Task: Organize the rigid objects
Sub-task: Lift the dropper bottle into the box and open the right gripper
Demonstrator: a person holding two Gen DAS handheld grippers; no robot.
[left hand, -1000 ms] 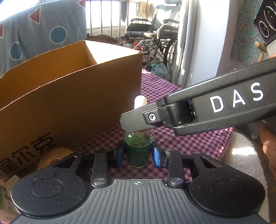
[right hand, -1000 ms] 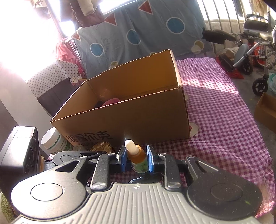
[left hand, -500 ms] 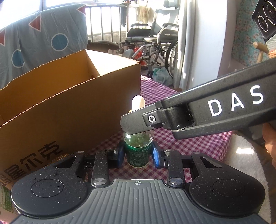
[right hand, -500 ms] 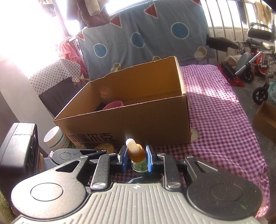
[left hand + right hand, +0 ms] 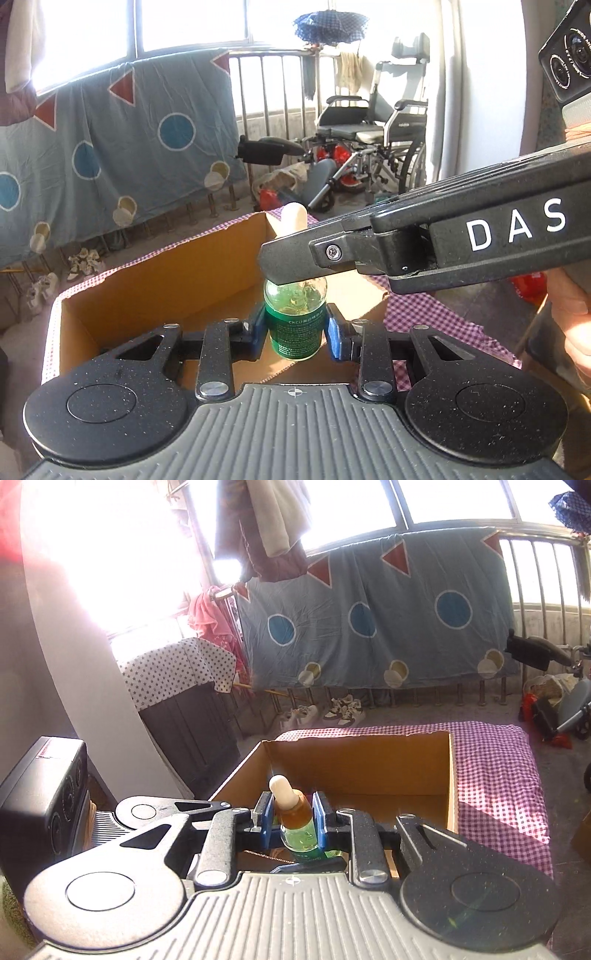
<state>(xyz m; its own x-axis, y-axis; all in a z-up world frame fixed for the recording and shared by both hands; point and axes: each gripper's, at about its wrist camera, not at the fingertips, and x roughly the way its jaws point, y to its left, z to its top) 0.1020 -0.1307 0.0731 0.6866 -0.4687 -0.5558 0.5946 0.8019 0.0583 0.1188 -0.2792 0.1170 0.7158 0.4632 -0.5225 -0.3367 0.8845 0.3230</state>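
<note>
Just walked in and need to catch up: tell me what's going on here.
A person is working two handheld grippers, and both grip one small dropper bottle. The left gripper clamps its green-labelled body, while the right gripper pinches it higher up, near the amber neck below the white bulb. The bottle is upright, held in front of and above the open cardboard box on the checked cloth. It is not yet in the box.

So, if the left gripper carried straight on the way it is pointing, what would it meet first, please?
Probably the far inner wall of the cardboard box. The left gripper, shut on the green dropper bottle together with the right gripper, points down into the open box; depth is hard to judge.
</note>
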